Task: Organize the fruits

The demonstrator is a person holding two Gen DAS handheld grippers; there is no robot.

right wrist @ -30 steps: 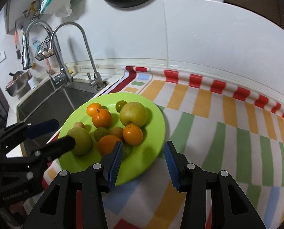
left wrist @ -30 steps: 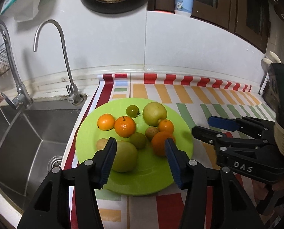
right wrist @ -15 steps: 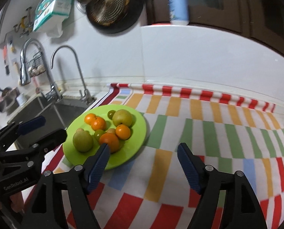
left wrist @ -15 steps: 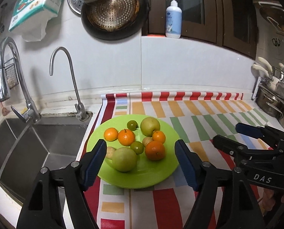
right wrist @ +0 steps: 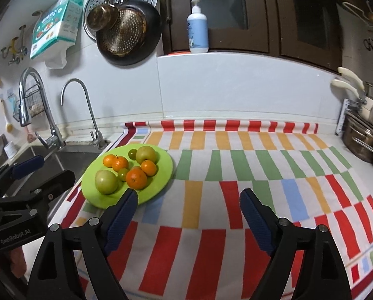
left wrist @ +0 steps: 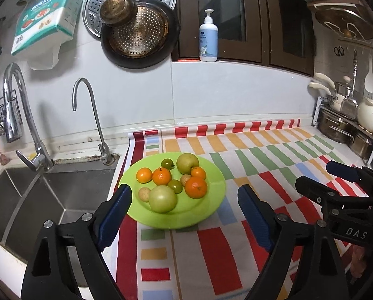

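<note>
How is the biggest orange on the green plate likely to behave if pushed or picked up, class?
The biggest orange is round, so it would probably roll if nudged. It touches neighbouring fruit on the green plate, so pushing may shift those too. Its dimpled peel looks firm, likely grippable.

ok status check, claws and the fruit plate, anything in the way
Left claw and right claw both opening, nothing between them. Fruit all on green plate, untouched. Striped mat beside the plate bare, no obstruction.
</note>
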